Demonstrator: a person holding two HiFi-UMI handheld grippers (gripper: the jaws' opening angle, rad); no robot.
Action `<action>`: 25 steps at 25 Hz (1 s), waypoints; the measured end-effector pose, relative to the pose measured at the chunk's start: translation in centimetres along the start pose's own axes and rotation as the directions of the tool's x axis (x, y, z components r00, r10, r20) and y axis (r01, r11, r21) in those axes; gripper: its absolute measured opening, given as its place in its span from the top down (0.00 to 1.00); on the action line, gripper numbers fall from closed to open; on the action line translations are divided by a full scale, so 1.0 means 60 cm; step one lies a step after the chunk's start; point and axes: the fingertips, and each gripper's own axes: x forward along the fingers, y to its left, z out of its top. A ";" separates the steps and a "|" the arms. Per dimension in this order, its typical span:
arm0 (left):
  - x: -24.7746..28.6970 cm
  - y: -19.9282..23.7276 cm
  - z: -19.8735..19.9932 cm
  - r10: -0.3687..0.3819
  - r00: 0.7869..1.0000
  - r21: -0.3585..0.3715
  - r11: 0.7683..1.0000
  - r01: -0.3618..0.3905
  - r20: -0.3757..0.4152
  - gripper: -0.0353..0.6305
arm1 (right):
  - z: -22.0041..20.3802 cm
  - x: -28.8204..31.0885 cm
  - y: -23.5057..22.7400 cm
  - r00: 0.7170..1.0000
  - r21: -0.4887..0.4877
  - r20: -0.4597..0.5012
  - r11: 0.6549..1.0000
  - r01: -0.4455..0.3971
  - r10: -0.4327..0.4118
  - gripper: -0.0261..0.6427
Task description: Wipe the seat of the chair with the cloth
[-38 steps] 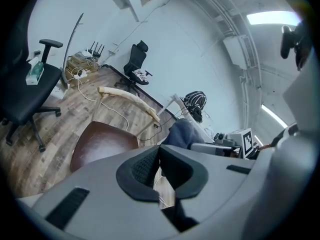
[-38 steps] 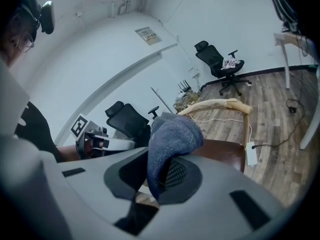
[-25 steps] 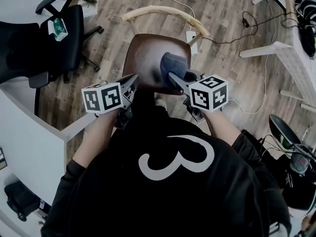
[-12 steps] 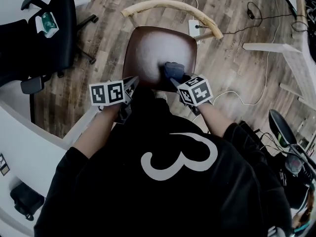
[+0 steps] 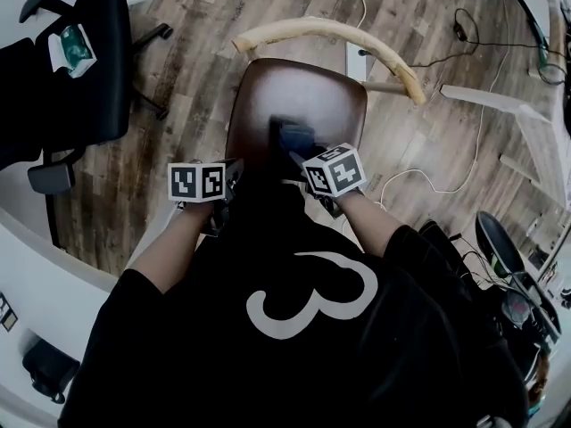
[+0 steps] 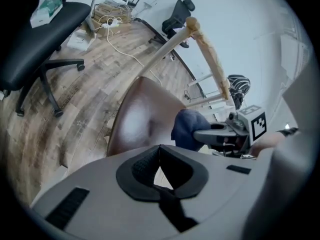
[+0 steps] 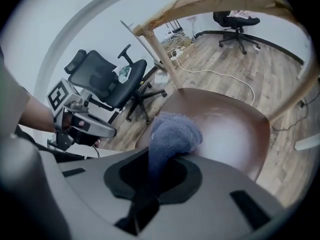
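The chair (image 5: 299,92) stands on the wood floor (image 5: 196,25), its brown seat facing up and a pale curved backrest (image 5: 330,32) on the far side. The dark blue cloth (image 5: 287,135) lies on the near half of the seat, at the tip of the right gripper (image 5: 295,151). The left gripper (image 5: 234,171) hangs at the seat's near left edge, apart from the cloth. A black office chair (image 5: 80,78) stands far left.
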 end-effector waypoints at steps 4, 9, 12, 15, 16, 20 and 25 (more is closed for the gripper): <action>0.007 0.031 0.008 0.017 0.999 -0.004 1.000 -0.017 -0.036 0.93 | 0.028 0.030 -0.008 0.999 0.104 0.014 0.994 -0.038 0.036 0.89; 0.002 0.059 0.054 0.015 1.000 -0.037 0.999 -0.015 0.001 0.93 | 0.086 0.065 -0.019 0.996 0.192 0.057 0.978 -0.084 0.074 0.89; -0.002 0.082 0.079 0.027 1.000 -0.050 0.998 -0.027 0.008 0.93 | 0.128 0.081 -0.015 0.990 0.202 0.095 0.972 -0.117 0.099 0.89; -0.009 0.106 0.101 0.042 0.999 -0.050 0.998 -0.041 0.007 0.93 | 0.162 0.098 -0.007 0.983 0.228 0.135 0.962 -0.151 0.123 0.89; -0.011 0.113 0.108 0.046 0.999 -0.055 0.997 -0.045 0.007 0.93 | 0.174 0.104 -0.004 0.980 0.239 0.150 0.957 -0.166 0.132 0.89; -0.015 0.142 0.124 0.066 0.998 -0.083 0.994 -0.064 0.011 0.93 | 0.219 0.132 0.009 0.967 0.250 0.197 0.945 -0.212 0.165 0.89; -0.001 0.157 0.108 0.077 0.997 -0.093 0.993 -0.079 -0.027 0.93 | 0.260 0.162 0.015 0.965 0.200 0.194 0.956 -0.216 0.177 0.89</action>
